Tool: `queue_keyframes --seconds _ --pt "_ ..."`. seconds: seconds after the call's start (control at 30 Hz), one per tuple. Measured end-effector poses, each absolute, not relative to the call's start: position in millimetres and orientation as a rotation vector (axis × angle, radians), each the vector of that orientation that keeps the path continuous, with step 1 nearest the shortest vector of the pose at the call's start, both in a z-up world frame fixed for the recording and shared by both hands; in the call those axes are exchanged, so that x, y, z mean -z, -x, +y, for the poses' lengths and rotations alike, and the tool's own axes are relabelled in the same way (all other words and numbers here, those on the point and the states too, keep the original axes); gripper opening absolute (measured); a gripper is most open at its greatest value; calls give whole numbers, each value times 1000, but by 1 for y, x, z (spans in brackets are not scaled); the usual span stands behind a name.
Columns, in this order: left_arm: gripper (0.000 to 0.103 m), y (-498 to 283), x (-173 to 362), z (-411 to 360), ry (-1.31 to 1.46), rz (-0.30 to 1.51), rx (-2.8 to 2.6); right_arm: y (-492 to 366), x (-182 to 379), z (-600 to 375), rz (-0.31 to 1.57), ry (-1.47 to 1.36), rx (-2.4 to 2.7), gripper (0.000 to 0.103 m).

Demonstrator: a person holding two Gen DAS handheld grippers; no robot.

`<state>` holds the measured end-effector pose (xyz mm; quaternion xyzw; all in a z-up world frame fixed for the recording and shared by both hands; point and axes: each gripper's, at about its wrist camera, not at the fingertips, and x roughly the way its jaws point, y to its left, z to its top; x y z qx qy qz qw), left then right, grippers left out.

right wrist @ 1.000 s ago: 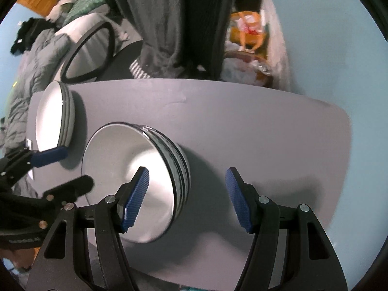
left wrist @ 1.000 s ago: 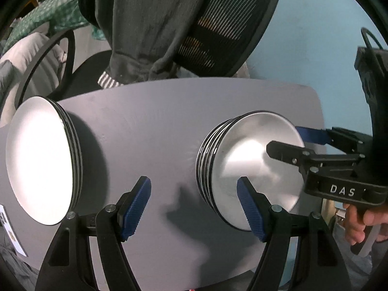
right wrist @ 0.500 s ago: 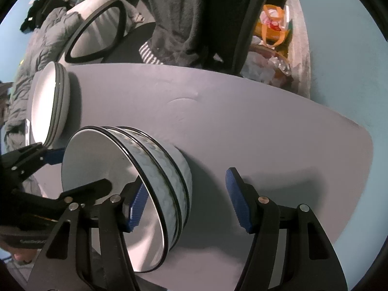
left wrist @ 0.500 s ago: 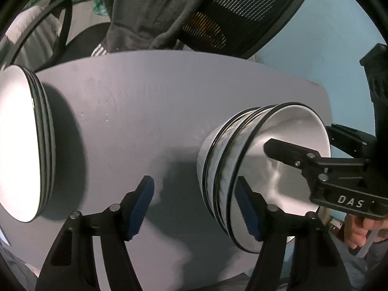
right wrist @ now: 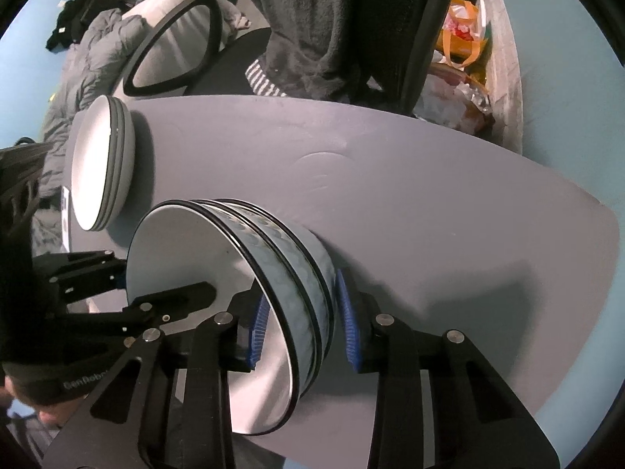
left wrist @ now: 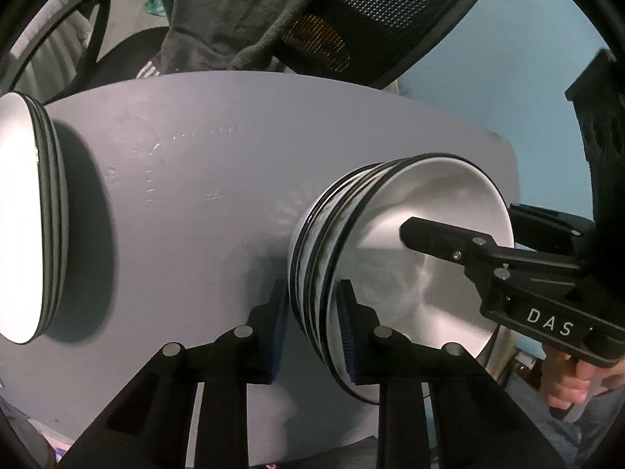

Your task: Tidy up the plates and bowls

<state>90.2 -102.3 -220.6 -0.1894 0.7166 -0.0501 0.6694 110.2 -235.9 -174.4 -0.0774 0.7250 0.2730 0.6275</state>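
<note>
A stack of three white bowls [left wrist: 449,195] with black rims sits on the grey table [left wrist: 215,195] near its right edge. My left gripper [left wrist: 312,328] straddles the near-left wall of the stack. Its jaws are closing, with one pad outside and one inside, pressed on the wall. In the right wrist view my right gripper [right wrist: 304,328] straddles the opposite wall of the bowls [right wrist: 187,250]. Its jaws are closing too, and the pads stand close on either side without clearly pressing. A stack of white plates [left wrist: 19,234] lies at the table's left.
A mesh-backed office chair [left wrist: 390,8] draped with a dark garment [left wrist: 234,8] stands behind the table. A second chair [right wrist: 172,39] and piled clothes are at the back left, bags [right wrist: 465,39] at the back right. A hand [left wrist: 566,383] holds the right gripper.
Both grippers have sunk over the bowl stack's rim, so a wall now sits between each pair of pads. Both pairs of jaws have narrowed sharply. The plates have not moved.
</note>
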Motion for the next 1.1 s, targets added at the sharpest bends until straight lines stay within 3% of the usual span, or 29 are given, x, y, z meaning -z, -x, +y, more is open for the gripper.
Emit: queue_keyframes --seconds 0.6,1.1 --pt "22 -12 215 -20 365 1640 2 -46 184 -174 1681 110 -653 24" --pt "22 65 219 65 407 1626 -84 7 192 -93 1696 115 -673 24"
